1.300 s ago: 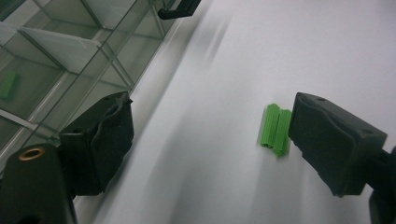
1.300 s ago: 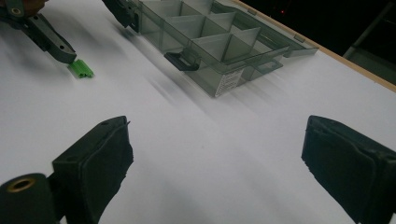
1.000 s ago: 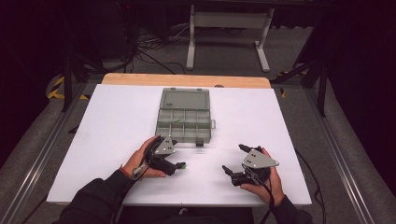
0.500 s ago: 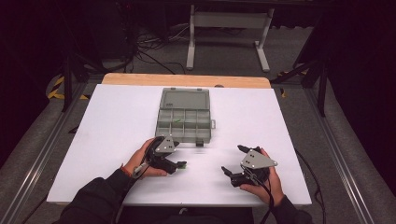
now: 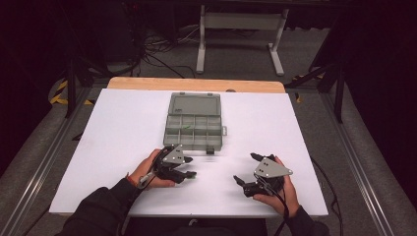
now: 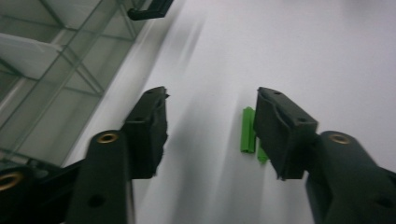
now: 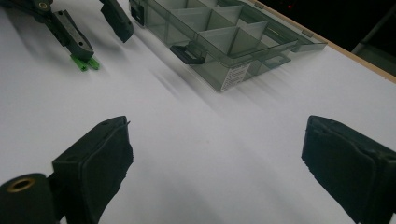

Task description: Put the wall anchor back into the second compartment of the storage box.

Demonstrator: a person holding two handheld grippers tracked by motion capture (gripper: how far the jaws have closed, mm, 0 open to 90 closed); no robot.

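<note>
A small green plastic piece lies on the white table by the near edge of an open grey compartment box. My left gripper is low over the piece; its jaws have just been closing. The piece lies against the inner face of the right-hand jaw, and the other jaw stands well clear of it. From the right gripper view the green piece sits under the tip of one left jaw. My right gripper rests to the right with its jaws wide apart and nothing between them. The high view has the left gripper and right gripper near the front edge.
The box has several small compartments, a raised lid at its far side and a dark latch on its near wall. A wooden strip runs along the table's far edge. Beyond it stand a metal frame and cables.
The left gripper's jaws have narrowed around the spot where the green piece lies. Both hands have kept their places.
</note>
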